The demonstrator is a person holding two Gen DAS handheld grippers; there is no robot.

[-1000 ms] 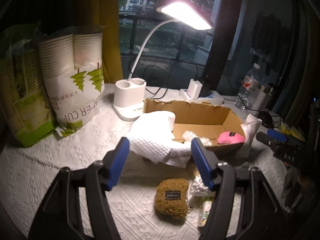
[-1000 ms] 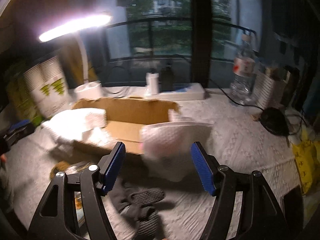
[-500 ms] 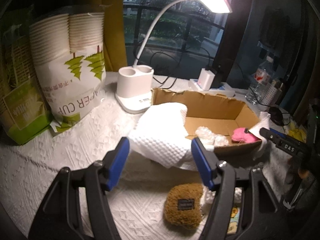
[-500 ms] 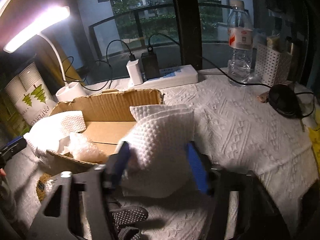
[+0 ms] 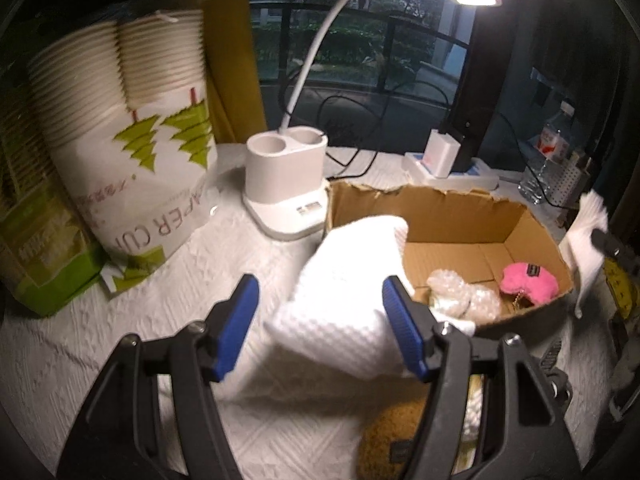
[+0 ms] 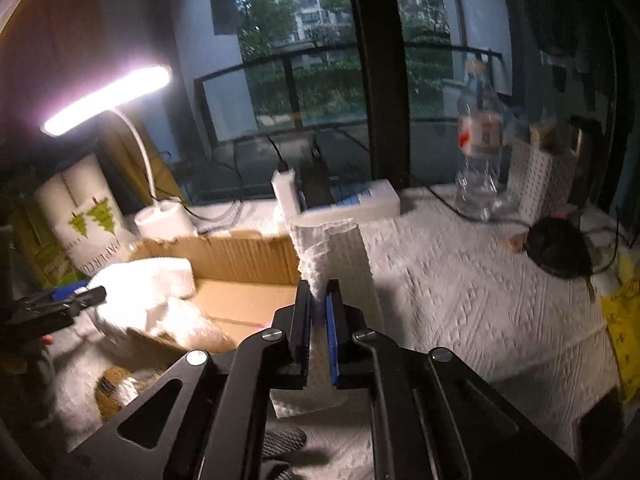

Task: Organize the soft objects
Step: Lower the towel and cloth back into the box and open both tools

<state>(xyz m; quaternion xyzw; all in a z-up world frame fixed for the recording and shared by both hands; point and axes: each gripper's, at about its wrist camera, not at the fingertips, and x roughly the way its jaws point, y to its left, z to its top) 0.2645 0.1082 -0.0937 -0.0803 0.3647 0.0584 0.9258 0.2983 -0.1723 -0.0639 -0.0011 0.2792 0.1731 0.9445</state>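
An open cardboard box (image 5: 448,212) holds a pink plush (image 5: 528,282) and a clear bubble-wrap wad (image 5: 464,296). A white waffle cloth (image 5: 344,292) drapes over the box's left front corner. My left gripper (image 5: 316,320) is open, its fingers on either side of that cloth. A brown fuzzy pouch (image 5: 392,440) lies on the table below it. My right gripper (image 6: 318,312) is shut on a second white waffle cloth (image 6: 332,256) at the box's right end (image 6: 240,252); that cloth also shows in the left wrist view (image 5: 586,236).
A white desk lamp (image 5: 288,184), a sleeve of paper cups (image 5: 132,152) and a green bag (image 5: 36,248) stand at the left. A power strip (image 6: 360,200), water bottle (image 6: 480,152), white basket (image 6: 548,176) and black object (image 6: 558,252) are at the right. Dark gloves (image 6: 280,448) lie near the front.
My right gripper has closed on the right white cloth and lifted its edge. My left gripper has moved forward, so the left cloth now sits between its open fingers.
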